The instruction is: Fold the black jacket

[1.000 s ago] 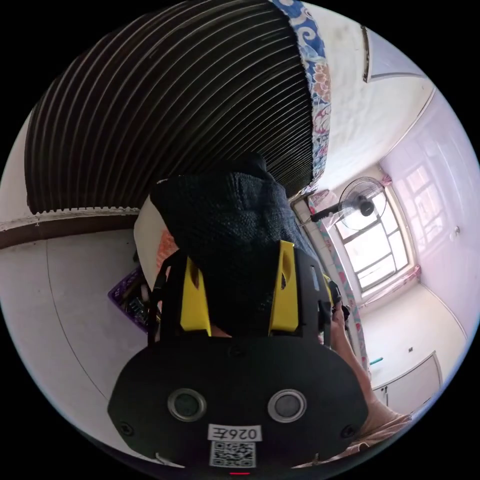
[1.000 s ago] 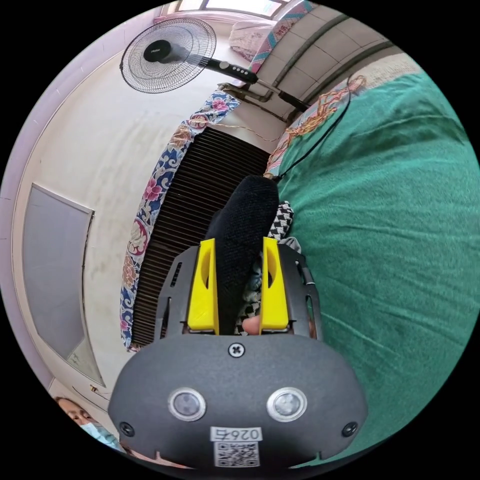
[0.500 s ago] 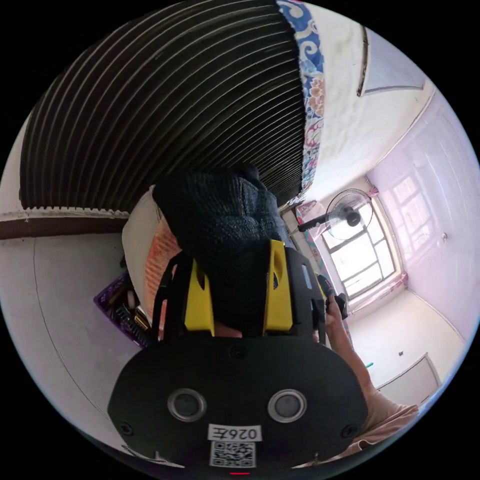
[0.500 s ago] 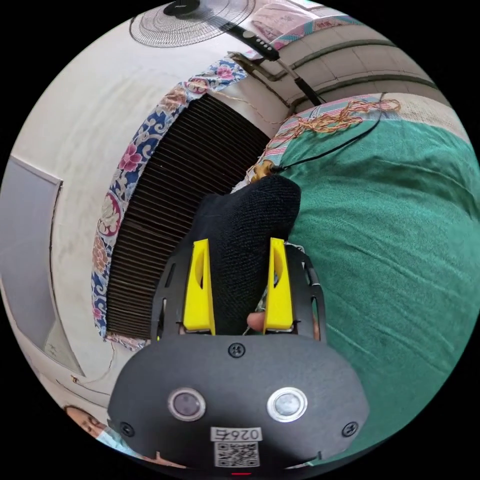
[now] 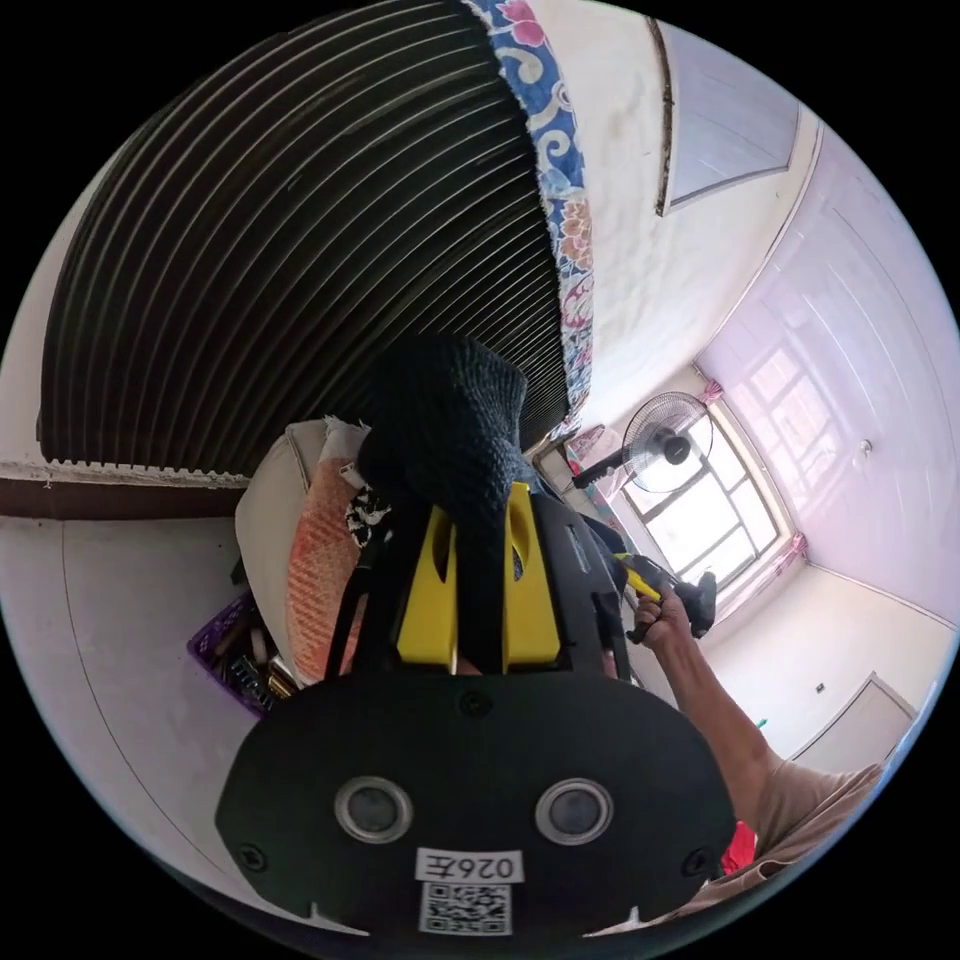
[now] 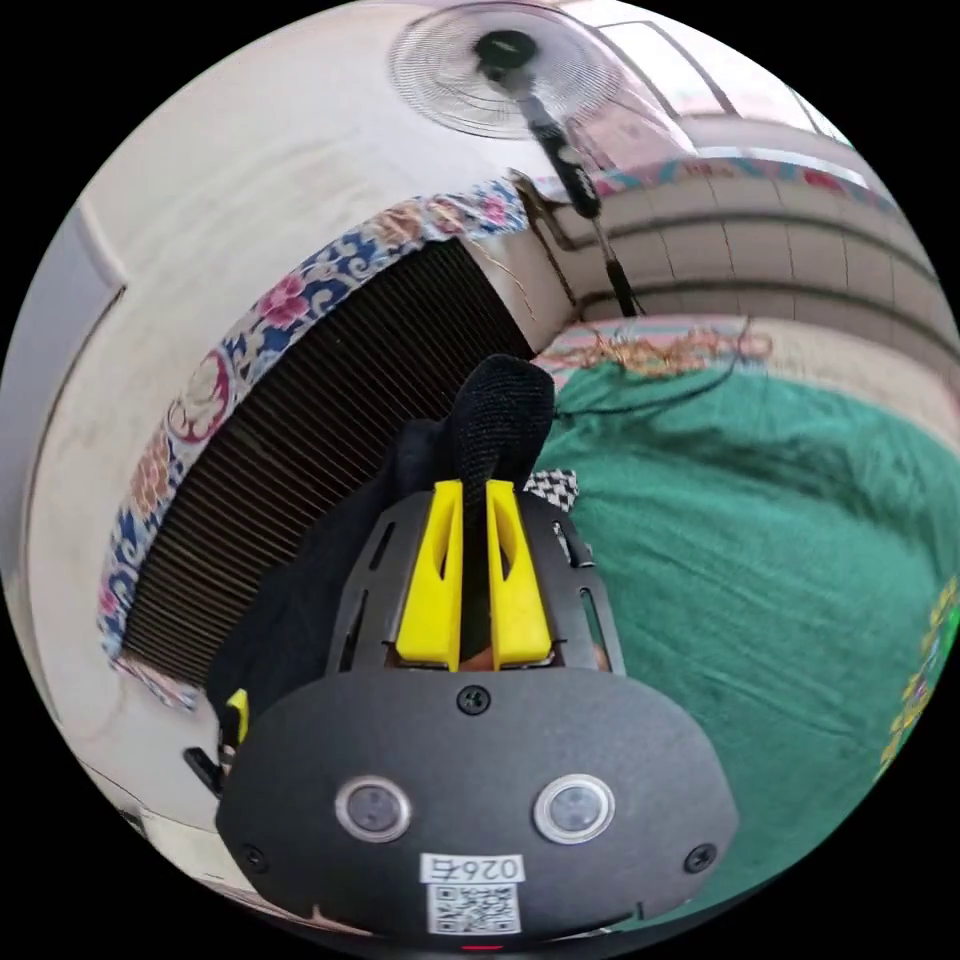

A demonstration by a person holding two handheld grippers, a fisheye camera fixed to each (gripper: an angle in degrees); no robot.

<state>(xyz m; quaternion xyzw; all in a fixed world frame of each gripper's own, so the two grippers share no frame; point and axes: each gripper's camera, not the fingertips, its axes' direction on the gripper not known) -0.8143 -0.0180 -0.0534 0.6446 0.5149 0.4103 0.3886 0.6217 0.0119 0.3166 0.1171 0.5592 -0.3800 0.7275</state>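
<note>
The black jacket (image 5: 445, 430) is a knitted bunch standing up between the yellow jaws of my left gripper (image 5: 480, 500), which is shut on it. In the right gripper view another fold of the black jacket (image 6: 500, 410) rises from my right gripper (image 6: 474, 487), whose jaws are pressed close together on it. More of the jacket hangs dark to the left of that gripper. A person's hand holds the right gripper (image 5: 665, 590) at the right of the left gripper view. A yellow-tipped piece of the left gripper (image 6: 236, 716) shows low on the left in the right gripper view.
A green bedspread (image 6: 750, 550) lies to the right, with a checked cloth (image 6: 552, 486) by the jaws. A dark ribbed panel (image 5: 300, 250) edged with floral cloth (image 5: 560, 190) stands behind. A standing fan (image 6: 510, 60), an orange cushion (image 5: 315, 570) and a purple basket (image 5: 235, 650) are nearby.
Both pairs of jaws have closed from wide apart to a narrow grip on the jacket fabric. Both cameras have swung, so the room has shifted in each view.
</note>
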